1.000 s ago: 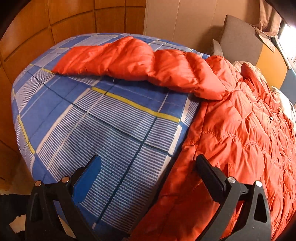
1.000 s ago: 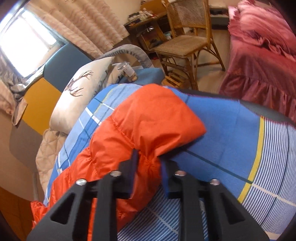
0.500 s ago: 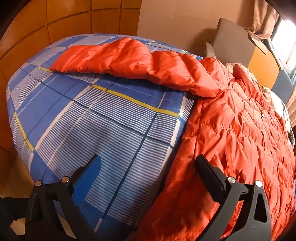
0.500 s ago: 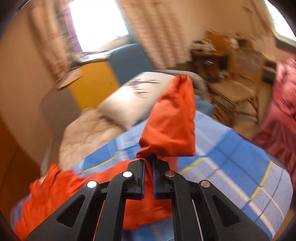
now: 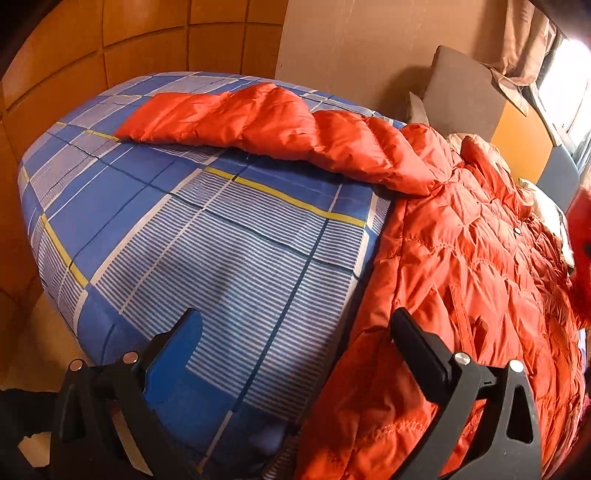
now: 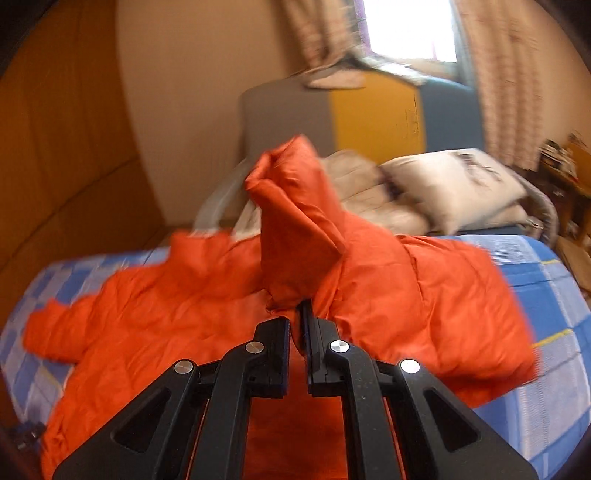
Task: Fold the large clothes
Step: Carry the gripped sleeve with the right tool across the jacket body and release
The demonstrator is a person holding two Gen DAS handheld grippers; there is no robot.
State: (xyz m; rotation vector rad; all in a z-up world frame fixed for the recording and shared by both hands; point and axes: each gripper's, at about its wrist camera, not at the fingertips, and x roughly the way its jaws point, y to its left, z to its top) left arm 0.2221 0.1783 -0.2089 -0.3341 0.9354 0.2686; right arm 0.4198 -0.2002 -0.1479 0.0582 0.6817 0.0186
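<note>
An orange quilted down jacket (image 5: 461, 258) lies spread on a bed with a blue plaid sheet (image 5: 221, 240). One sleeve (image 5: 266, 125) stretches out to the left across the sheet. My left gripper (image 5: 295, 332) is open and empty, low over the sheet at the jacket's hem edge. My right gripper (image 6: 295, 325) is shut on the other sleeve's cuff (image 6: 295, 229), which it holds lifted above the jacket's body (image 6: 184, 317). That raised sleeve shows at the right edge of the left wrist view (image 5: 581, 251).
Pillows (image 6: 454, 188) and a beige quilt (image 6: 365, 192) lie at the head of the bed. A grey, yellow and blue headboard (image 6: 369, 110) stands behind them. Wood-panelled wall (image 5: 110, 55) borders the bed's far side. A curtained window (image 6: 406, 29) is beyond.
My right gripper has lifted the sleeve off the sheet and swung it up and over towards the jacket's body. My left gripper has drawn back slightly and stays open.
</note>
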